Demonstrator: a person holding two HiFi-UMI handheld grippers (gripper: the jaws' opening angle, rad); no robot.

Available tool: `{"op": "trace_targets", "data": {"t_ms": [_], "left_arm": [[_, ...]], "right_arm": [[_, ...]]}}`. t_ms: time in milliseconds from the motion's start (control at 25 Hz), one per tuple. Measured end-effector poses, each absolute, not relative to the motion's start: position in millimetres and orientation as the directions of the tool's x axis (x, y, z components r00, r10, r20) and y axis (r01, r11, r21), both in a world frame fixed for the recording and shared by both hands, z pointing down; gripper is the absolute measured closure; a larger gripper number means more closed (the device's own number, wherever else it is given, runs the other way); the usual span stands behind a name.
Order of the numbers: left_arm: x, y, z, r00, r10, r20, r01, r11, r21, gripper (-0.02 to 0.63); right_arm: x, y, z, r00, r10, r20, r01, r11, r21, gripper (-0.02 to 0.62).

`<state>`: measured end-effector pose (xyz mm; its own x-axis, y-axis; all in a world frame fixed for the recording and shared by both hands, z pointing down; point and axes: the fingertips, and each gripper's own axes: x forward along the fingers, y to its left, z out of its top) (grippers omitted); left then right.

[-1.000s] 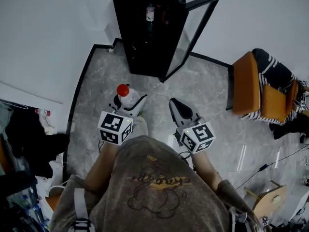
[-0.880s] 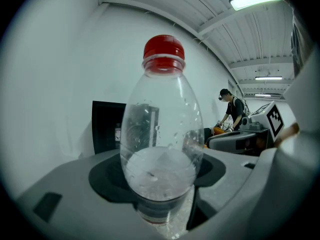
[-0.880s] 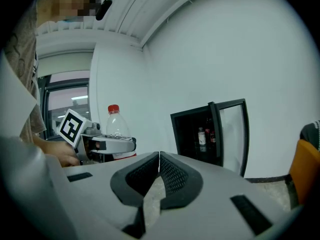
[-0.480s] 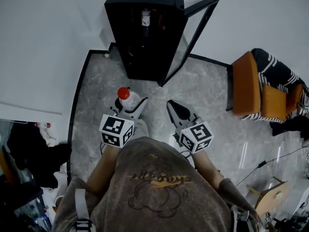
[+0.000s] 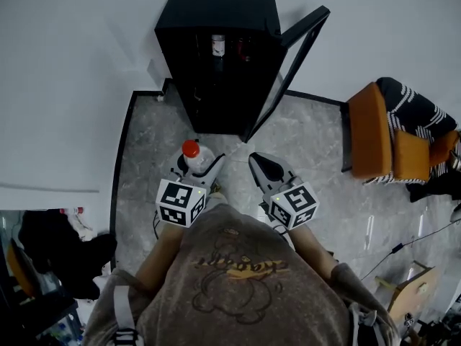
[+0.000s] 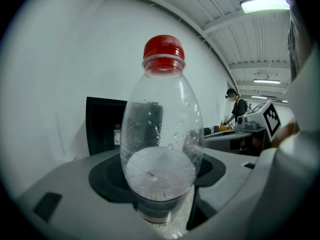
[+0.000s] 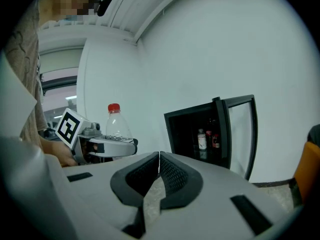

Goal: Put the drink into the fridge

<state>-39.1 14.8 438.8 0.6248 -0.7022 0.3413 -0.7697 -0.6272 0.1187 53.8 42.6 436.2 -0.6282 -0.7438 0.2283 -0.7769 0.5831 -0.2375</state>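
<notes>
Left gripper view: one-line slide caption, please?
Left gripper clamps a clear, red-capped bottle; the black fridge stands ahead.

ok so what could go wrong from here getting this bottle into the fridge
1. The left gripper holds the bottle low on its body, with the red cap well above the jaws, so it could tip or slip going in.
2. The fridge door stands open on the right; the right gripper, shut and empty, could knock it.
3. Other bottles already stand inside the fridge; the new one could bump them.
</notes>
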Motion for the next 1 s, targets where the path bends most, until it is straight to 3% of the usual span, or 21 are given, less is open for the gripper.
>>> {"op": "trace_targets", "data": {"t_ms": [1000], "left_arm": [[-55.3, -115.2, 434.4, 0.724, -0.603, 0.335, -0.661, -0.745, 0.09, 0.298]], "right_arm": [[6.8, -86.7, 439.1, -0.564, -0.796, 0.22, -0.819, 0.504, -0.273, 0.575]]}}
